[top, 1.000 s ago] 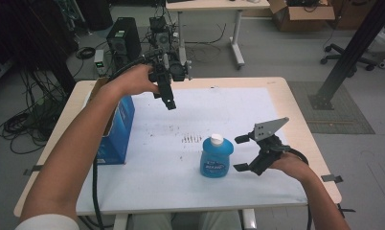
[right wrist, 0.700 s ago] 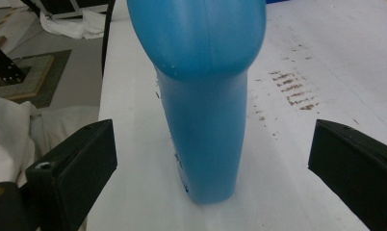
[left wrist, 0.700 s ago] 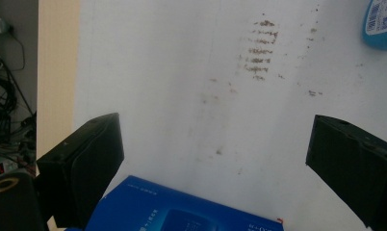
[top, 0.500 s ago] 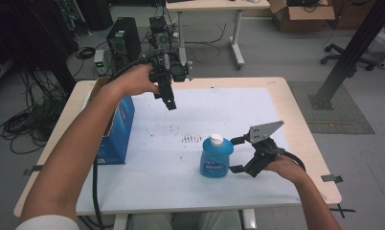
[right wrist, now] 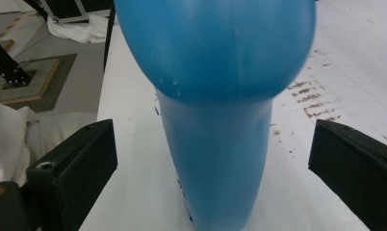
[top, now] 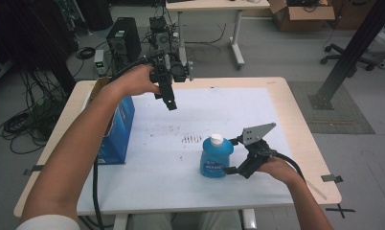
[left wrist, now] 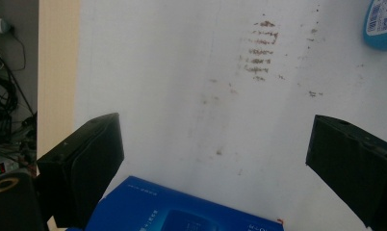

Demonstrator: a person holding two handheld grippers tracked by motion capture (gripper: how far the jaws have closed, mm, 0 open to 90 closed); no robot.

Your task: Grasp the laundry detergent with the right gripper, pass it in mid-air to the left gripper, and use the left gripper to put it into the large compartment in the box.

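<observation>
A blue plastic bottle with a white cap stands upright on the white sheet, right of centre. My right gripper is open, one jaw on each side of the bottle, not touching it. In the right gripper view the bottle rises close between the wide-apart jaws of that gripper. My left gripper hangs open above the far middle of the table, pointing down. Between the jaws of the left gripper lies bare sheet, with a blue box at the bottom edge and the bottle at the top right.
The blue box stands at the table's left side under the person's left forearm. Brown smudges mark the sheet beside the bottle. Beyond the wooden table edge are a computer tower, cables and a black post.
The right gripper has slid left, bringing its open jaws around the bottle. The bottle has stayed put. The left gripper has hardly moved.
</observation>
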